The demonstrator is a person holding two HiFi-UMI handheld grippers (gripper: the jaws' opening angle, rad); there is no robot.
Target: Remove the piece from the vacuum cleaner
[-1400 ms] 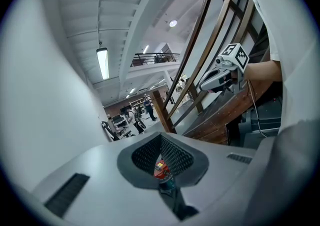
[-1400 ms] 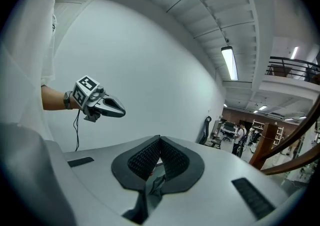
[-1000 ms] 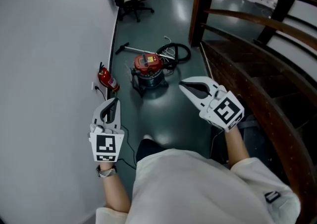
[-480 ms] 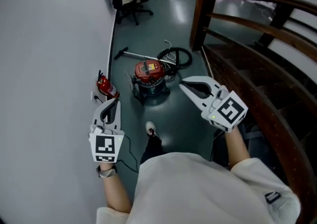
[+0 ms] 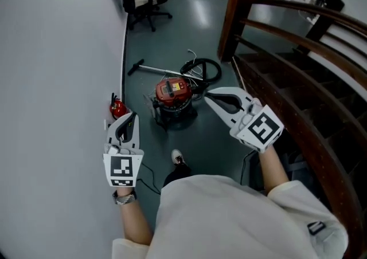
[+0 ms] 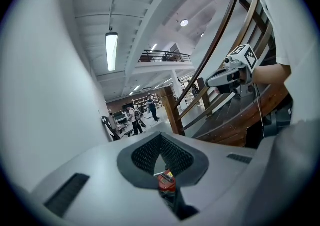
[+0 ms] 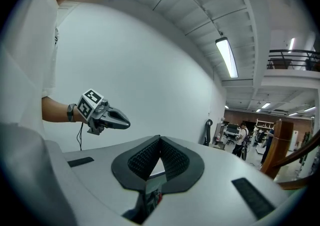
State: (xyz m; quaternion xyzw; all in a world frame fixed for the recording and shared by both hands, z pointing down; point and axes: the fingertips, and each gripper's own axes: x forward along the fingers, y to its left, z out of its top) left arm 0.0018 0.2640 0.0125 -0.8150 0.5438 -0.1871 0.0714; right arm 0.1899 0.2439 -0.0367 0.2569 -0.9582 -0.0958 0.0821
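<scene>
A red and dark canister vacuum cleaner (image 5: 172, 94) stands on the grey-green floor ahead, its black hose (image 5: 204, 69) coiled behind it and a metal wand (image 5: 156, 69) lying to the left. Through the closed jaws of the left gripper view, the vacuum cleaner (image 6: 166, 180) shows as a small red shape. My left gripper (image 5: 131, 117) is shut and empty, held level near the white wall. My right gripper (image 5: 208, 95) is shut and empty too, its tip overlapping the vacuum's right side in the head view while still well short of it.
A red fire extinguisher (image 5: 117, 108) stands against the white wall (image 5: 57, 69) at the left. A wooden stair rail and post (image 5: 236, 6) run along the right. A black office chair (image 5: 139, 1) and people stand farther back. A shoe (image 5: 178, 156) shows below.
The person has walked forward; the vacuum cleaner and fire extinguisher sit lower and nearer in the head view. Both grippers stay shut and held the same way.
</scene>
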